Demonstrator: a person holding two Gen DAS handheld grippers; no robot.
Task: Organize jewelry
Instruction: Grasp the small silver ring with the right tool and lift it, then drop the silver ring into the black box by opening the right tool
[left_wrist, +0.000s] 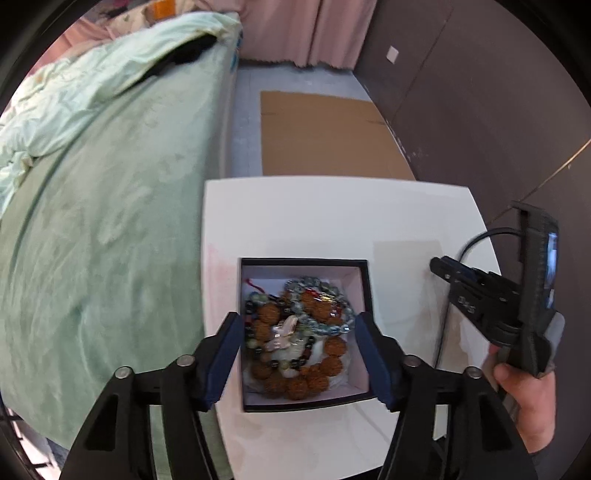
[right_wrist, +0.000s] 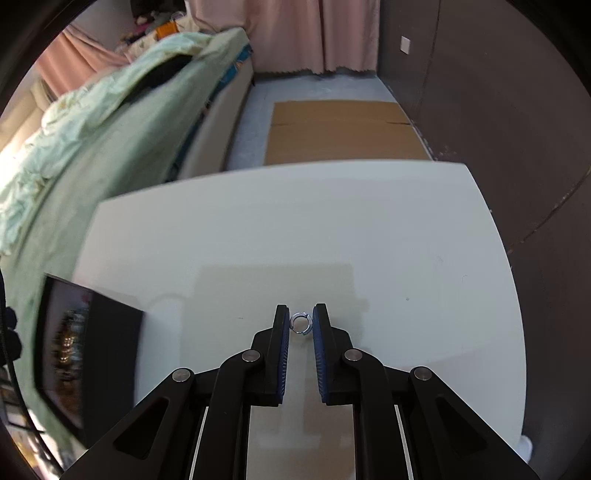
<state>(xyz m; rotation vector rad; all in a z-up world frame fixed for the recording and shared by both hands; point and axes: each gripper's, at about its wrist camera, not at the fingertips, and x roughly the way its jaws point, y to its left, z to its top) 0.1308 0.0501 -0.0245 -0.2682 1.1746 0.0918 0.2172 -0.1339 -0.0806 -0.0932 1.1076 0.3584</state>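
A black-rimmed open box (left_wrist: 364, 291) stands on the white table (left_wrist: 332, 218), filled with bead bracelets (left_wrist: 299, 332) of brown, blue-green and dark beads. My left gripper (left_wrist: 299, 325) is open, its blue-padded jaws spread to either side of the box above the beads. In the right wrist view a small silver ring (right_wrist: 301, 324) sits between the tips of my right gripper (right_wrist: 301, 323), whose jaws are closed on it just above the table (right_wrist: 332, 240). The box shows blurred at the left edge (right_wrist: 92, 332). The right gripper also shows in the left wrist view (left_wrist: 439, 266).
A bed with a pale green cover (left_wrist: 110, 221) runs along the table's left side. A flat cardboard sheet (left_wrist: 325, 133) lies on the floor beyond the table. A dark wall (left_wrist: 498, 110) stands on the right, pink curtains (left_wrist: 295, 29) at the back.
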